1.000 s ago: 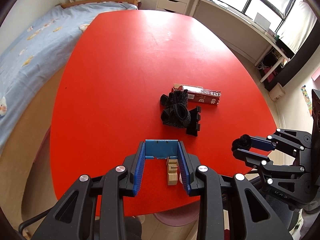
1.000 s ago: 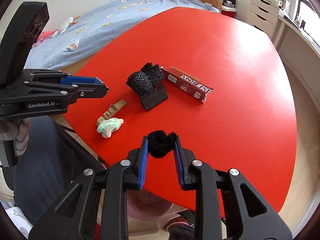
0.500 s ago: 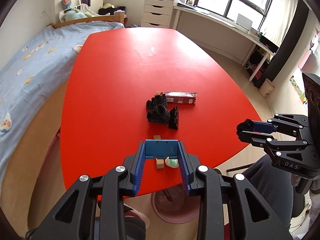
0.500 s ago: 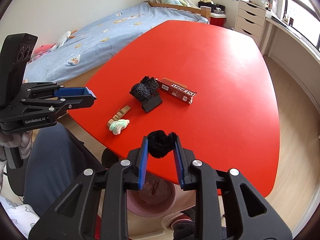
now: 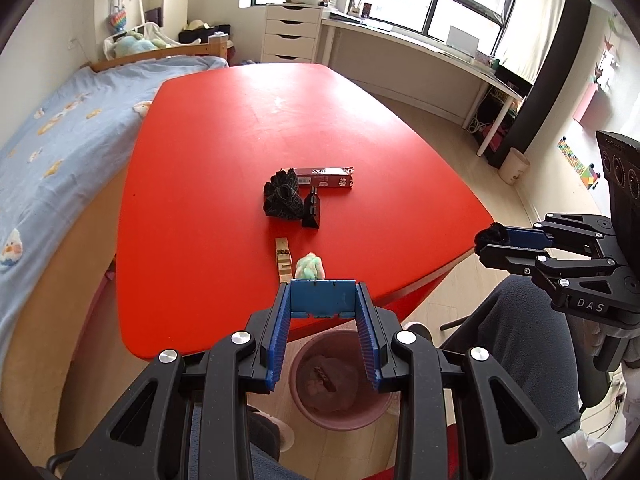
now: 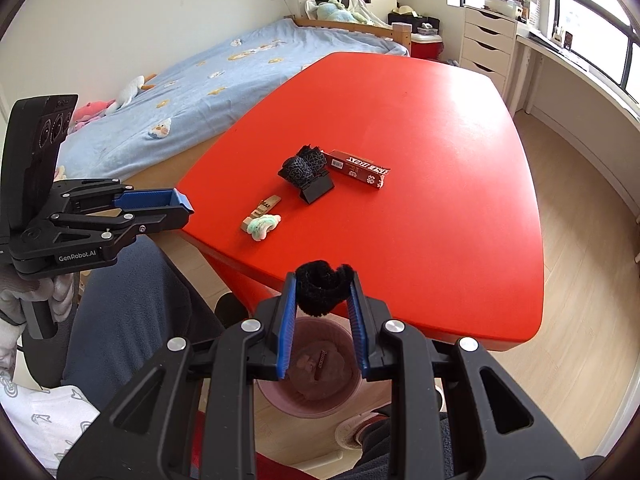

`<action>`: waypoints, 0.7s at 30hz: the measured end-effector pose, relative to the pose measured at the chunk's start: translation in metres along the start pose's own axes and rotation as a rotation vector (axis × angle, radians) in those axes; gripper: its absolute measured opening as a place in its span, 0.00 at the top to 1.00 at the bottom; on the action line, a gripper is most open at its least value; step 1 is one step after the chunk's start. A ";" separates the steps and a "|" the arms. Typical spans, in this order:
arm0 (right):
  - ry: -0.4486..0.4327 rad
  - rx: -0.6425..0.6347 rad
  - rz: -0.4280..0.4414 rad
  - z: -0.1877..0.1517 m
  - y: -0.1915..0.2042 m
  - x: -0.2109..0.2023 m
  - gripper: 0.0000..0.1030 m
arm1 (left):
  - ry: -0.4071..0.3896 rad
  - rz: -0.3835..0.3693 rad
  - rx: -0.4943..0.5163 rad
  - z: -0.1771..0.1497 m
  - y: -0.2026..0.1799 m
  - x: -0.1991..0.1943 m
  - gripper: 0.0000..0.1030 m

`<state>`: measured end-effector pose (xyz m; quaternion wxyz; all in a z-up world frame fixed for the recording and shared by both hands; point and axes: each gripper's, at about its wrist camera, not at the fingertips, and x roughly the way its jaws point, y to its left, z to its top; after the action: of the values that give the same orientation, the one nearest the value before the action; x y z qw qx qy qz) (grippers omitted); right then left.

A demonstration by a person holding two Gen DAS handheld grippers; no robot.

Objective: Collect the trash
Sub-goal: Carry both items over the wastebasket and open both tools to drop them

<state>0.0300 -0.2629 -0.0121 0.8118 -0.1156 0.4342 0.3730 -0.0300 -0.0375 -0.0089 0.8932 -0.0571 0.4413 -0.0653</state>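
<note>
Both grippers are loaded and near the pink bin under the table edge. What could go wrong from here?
1. The black fuzzy ball sits only at the tips of the right gripper, so it could slip out before it is over the pink bin.
2. The left gripper holds the blue piece at its fingertips; released now, it may land beside the bin.
3. The table edge overhangs the bin, so a drop could bounce off.

Both views are bright and evenly lit by daylight from the windows (image 5: 400,8) along the far wall. The panes are overexposed. The red table (image 5: 240,128) carries a pale sheen near its far end. Shadows under objects are soft and short. Focus is sharp throughout. Fisheye distortion bends straight lines, and dark vignetting fills the corners.
</note>
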 end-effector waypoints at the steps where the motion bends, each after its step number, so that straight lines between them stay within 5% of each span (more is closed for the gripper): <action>1: 0.003 0.002 0.001 -0.003 0.001 -0.001 0.76 | 0.002 -0.003 0.007 -0.004 -0.003 -0.001 0.69; 21: 0.050 0.032 0.048 -0.034 0.009 -0.006 0.76 | 0.066 -0.076 0.062 -0.032 -0.037 0.003 0.69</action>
<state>0.0005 -0.2767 -0.0267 0.7931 -0.1015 0.4630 0.3825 -0.0557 -0.0756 -0.0249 0.8763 -0.0441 0.4659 -0.1146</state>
